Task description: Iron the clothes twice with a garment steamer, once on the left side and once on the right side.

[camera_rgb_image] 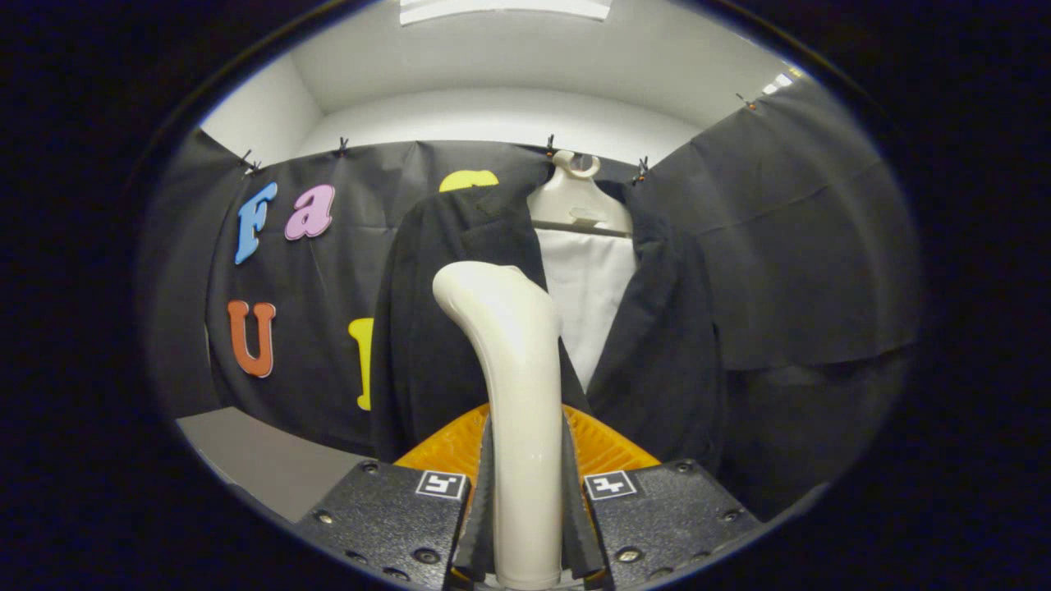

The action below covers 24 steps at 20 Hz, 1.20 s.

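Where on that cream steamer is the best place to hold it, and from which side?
By the straight lower handle of the garment steamer, below its bent head. The gripper is shut on it there, one finger on each side. That stretch is narrow and even, so the fingers sit flat, and coming from behind leaves the head free to face the dark jacket on its hanger.

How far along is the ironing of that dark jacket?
Done: the gripper has its jaws shut on the cream garment steamer. In hand: the steamer's head is raised before the left half of the black jacket on its hanger. Left: I cannot tell whether either pass is finished.
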{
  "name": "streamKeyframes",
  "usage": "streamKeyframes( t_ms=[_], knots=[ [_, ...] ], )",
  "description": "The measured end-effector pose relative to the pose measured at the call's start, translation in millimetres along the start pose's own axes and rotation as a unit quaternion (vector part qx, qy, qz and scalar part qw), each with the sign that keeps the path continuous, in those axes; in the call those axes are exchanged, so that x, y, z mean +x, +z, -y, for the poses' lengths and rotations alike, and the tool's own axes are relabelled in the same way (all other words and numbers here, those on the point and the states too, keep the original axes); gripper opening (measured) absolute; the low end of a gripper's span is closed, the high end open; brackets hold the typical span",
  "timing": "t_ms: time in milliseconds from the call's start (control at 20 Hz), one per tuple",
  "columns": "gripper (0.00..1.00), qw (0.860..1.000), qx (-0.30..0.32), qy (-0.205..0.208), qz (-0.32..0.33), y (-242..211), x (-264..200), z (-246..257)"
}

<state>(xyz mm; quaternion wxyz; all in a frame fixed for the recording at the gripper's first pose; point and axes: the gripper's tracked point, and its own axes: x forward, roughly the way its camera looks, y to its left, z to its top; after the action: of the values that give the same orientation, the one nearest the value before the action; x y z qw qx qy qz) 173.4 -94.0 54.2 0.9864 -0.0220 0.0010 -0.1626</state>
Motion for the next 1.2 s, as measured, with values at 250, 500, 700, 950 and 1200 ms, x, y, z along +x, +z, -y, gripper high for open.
streamKeyframes(
  t_ms=[250,500,700,950,1200],
  knots=[
    [0.39,0.999,-0.004,-0.018,-0.026,-31.8,-8.8,11.2],
    [0.39,0.997,-0.021,-0.031,-0.062,-73.5,-20.4,21.7],
    [0.39,0.994,-0.03,-0.041,-0.095,-109.3,-29.6,28.6],
    [0.39,0.989,-0.033,-0.048,-0.133,-151.6,-33.3,32.5],
    [0.39,0.984,-0.045,-0.058,-0.165,-188.0,-42.4,42.0]
  ],
)
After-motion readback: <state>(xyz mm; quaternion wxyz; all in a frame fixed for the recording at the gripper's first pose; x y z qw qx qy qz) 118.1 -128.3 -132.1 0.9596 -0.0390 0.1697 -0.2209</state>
